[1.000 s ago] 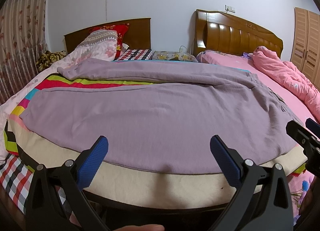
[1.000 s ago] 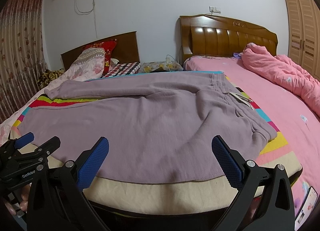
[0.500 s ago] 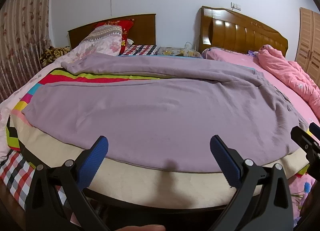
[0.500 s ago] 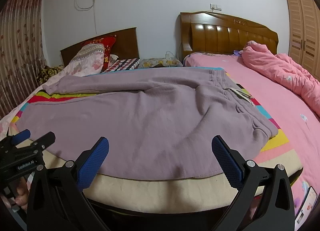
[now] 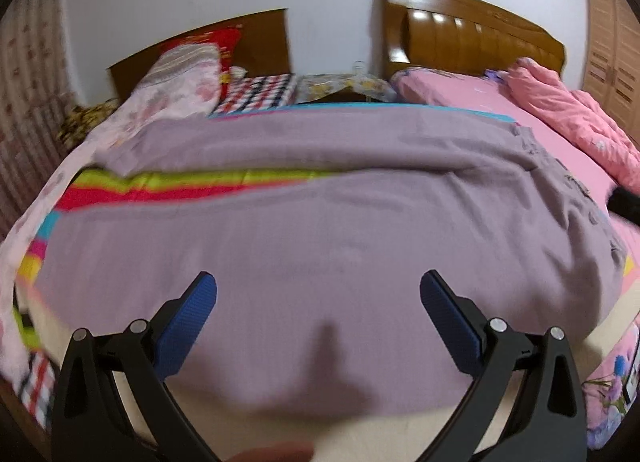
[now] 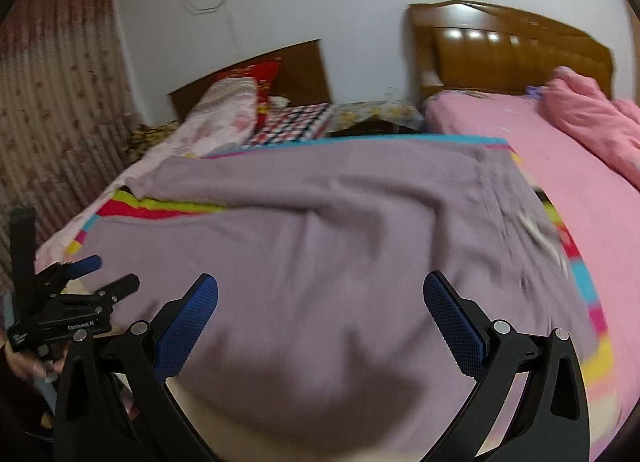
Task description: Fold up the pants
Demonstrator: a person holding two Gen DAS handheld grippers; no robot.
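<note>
Mauve pants [image 5: 320, 221] lie spread flat across the bed, legs running to the left and waistband [image 6: 532, 217] to the right. The near leg covers the front edge; the far leg [image 5: 280, 141] lies behind a gap of striped cover. My left gripper [image 5: 318, 302] is open and empty, just above the near leg. My right gripper [image 6: 320, 304] is open and empty, above the pants nearer the waistband. The left gripper also shows at the left of the right wrist view [image 6: 86, 278].
A striped multicoloured cover [image 5: 180, 185] lies under the pants. Pillows [image 5: 176, 81] and a dark headboard [image 5: 260, 37] are at the back. A second bed with a pink sheet [image 6: 560, 165] and pink quilt [image 5: 572, 117] stands on the right. A curtain [image 6: 60, 101] hangs on the left.
Both grippers have moved forward and lower over the pants, which now fill more of each view. Both stay open. The pants have not moved.
</note>
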